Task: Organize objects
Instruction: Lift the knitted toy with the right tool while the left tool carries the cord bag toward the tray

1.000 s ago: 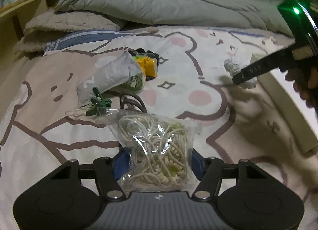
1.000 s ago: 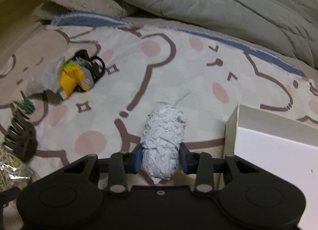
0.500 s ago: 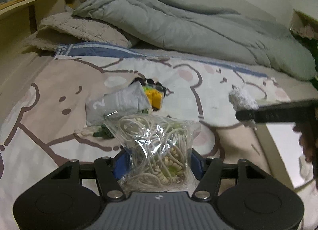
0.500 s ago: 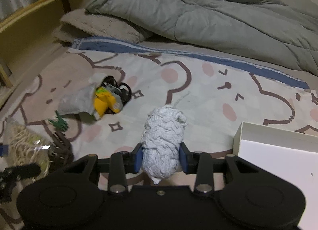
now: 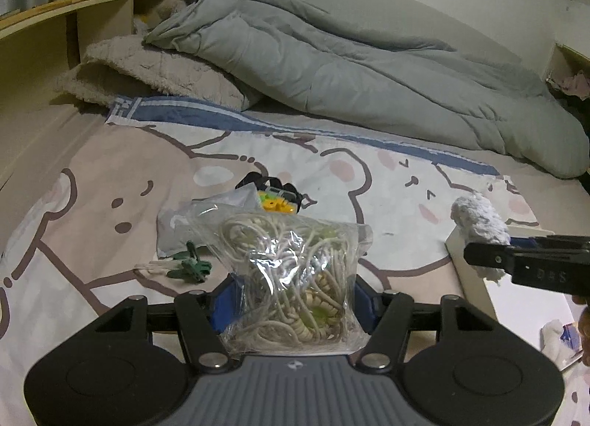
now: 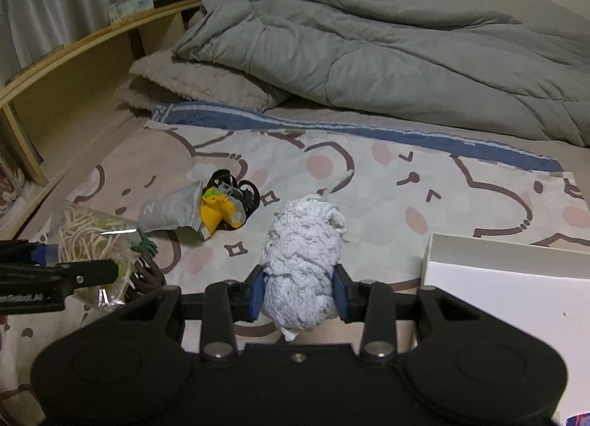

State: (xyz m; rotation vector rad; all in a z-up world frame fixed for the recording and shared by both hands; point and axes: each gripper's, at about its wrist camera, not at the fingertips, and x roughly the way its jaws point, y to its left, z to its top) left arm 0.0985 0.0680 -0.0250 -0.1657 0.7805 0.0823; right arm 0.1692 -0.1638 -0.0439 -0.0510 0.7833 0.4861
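My left gripper (image 5: 291,300) is shut on a clear plastic bag of cream cords (image 5: 291,275) and holds it above the bed. The same bag of cords (image 6: 92,241) shows at the left of the right wrist view. My right gripper (image 6: 299,295) is shut on a pale blue-white bundle of yarn (image 6: 304,260), lifted off the bedspread. That yarn bundle (image 5: 479,227) appears at the right of the left wrist view, above the edge of a white box (image 5: 475,278). The white box (image 6: 516,289) lies just right of the right gripper.
On the bear-print bedspread (image 6: 368,175) lie a grey pouch (image 6: 169,210), a yellow and black toy (image 6: 225,210), a green clip (image 5: 190,265) and a dark brown claw clip (image 6: 147,275). A grey duvet (image 5: 350,68), a beige pillow (image 5: 155,72) and a wooden shelf headboard (image 6: 73,68) stand behind.
Both grippers have risen off the bed with their loads, so more of the duvet and wall shows. The bag of cords now hangs clear above the green clip.
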